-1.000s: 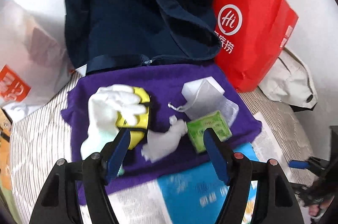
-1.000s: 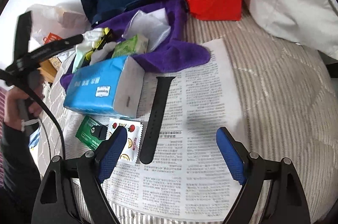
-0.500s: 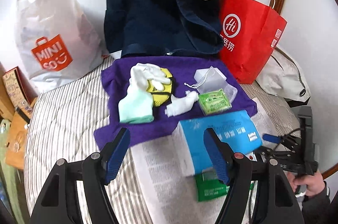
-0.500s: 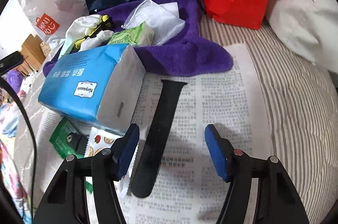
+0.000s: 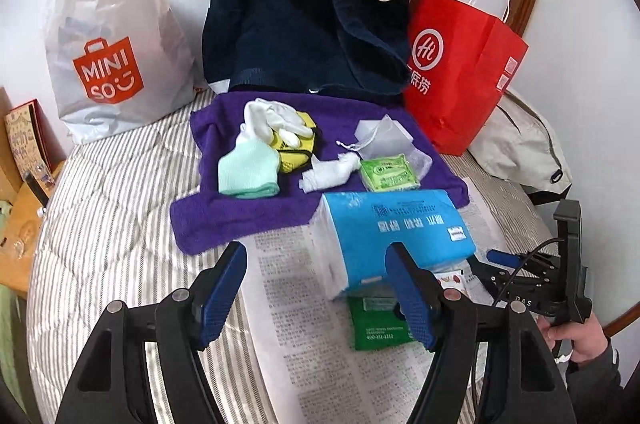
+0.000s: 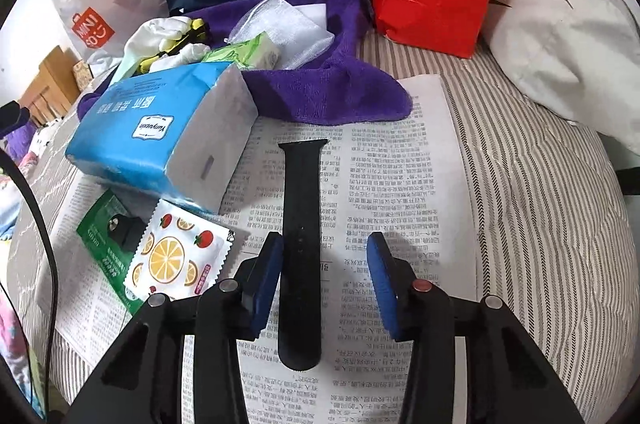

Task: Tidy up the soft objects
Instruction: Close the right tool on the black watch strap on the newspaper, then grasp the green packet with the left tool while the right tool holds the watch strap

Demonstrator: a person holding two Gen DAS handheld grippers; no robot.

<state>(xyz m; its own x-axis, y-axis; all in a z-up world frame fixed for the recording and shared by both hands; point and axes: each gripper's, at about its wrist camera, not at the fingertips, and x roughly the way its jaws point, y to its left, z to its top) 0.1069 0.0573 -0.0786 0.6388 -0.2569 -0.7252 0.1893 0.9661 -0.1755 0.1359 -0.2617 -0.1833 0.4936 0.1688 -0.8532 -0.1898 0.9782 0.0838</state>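
A black watch strap (image 6: 300, 224) lies lengthwise on a newspaper (image 6: 420, 184). My right gripper (image 6: 324, 244) straddles its near half with the jaws closing. The left pad is at the strap's edge and a gap remains on the right. My left gripper (image 5: 316, 256) hangs open over the newspaper, nothing between its fingers, beside a blue tissue pack (image 5: 392, 228). On a purple towel (image 5: 224, 208) lie white gloves (image 5: 276, 120), a mint cloth (image 5: 248, 168), a green tissue packet (image 5: 390, 172) and a mesh pouch (image 5: 380, 136).
A navy bag (image 5: 304, 24), a red paper bag (image 5: 452, 64) and a white shopping bag (image 5: 108, 44) stand along the wall. A beige bag (image 5: 516, 148) lies at the right. A fruit-print sachet (image 6: 172, 256) and a green packet (image 6: 100, 236) sit by the tissue pack on the striped mattress (image 5: 112, 224).
My left gripper has drawn back from the purple towel, so the bags and tissue pack come into view. My right gripper has come down over the strap and its jaws have narrowed around it.
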